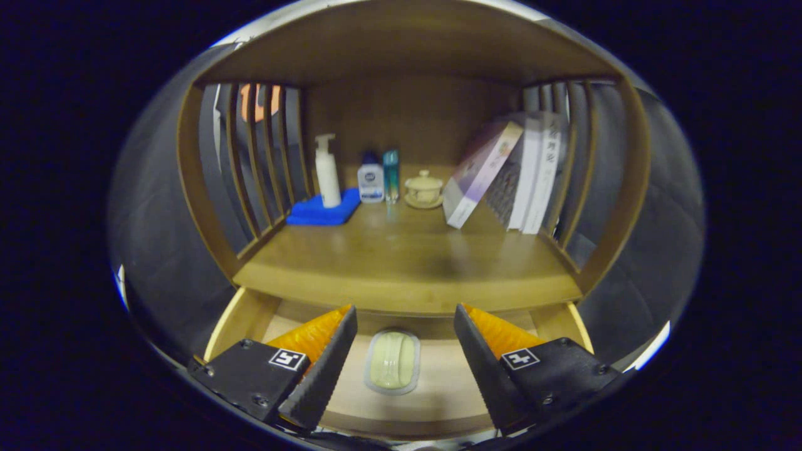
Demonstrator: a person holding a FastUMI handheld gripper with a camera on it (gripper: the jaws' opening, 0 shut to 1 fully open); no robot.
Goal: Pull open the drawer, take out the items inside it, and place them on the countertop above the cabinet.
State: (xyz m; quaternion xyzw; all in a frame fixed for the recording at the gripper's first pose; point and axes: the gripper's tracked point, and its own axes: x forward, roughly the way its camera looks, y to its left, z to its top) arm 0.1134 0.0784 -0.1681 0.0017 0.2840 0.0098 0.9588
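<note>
Below the tabletop [407, 275], the drawer [241, 316] stands open; the gripper [405, 341] hovers with fingers spread wide, straddling the pale soap box [393, 362], apparently ready to descend.

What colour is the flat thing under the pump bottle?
Blue folded cloth, in the gripper view.

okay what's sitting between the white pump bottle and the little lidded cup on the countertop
In the gripper view, two small bottles stand between the pump bottle and the lidded cup: a white one and a teal one. The open gripper hovers over the drawer.
</note>
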